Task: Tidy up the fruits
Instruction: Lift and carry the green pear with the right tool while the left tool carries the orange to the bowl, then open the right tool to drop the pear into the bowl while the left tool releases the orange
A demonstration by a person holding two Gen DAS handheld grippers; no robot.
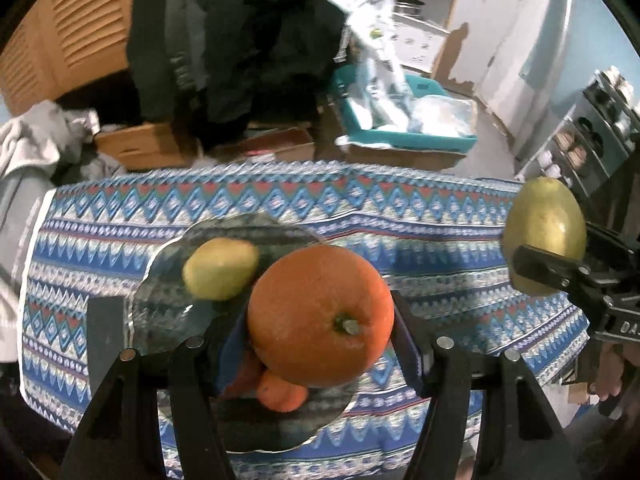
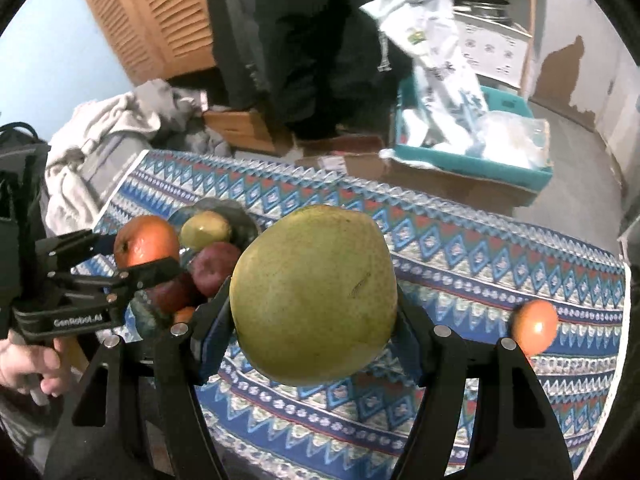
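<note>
Orange and green fruit fill both views. The left tongs are clamped on a large orange, stem toward the camera, held above a dark glass bowl that rests on the surface, a table under a blue, white and red zigzag cloth. In the bowl, just beyond and left of the left tongs, lies a small yellow-green fruit; under the held orange a smaller orange fruit shows (partly hidden by the tongs). From the right wrist camera, two dark red fruits also sit in the bowl.

The right tongs are clamped on a big yellow-green fruit, held above the cloth to the right of the bowl, well apart from it. To the right of the right tongs, a small orange-red fruit lies alone on the cloth.

Beyond the far edge of the surface stand cardboard boxes, a teal bin holding white plastic bags, a heap of grey clothing, dark hanging garments and louvred wooden doors. A wooden shelf stands further back.

White lettering on the left tongs' body reads "GenRobot.AI"; on the right tongs' body only "DA" is legible. A person's hand grips the left handle.
</note>
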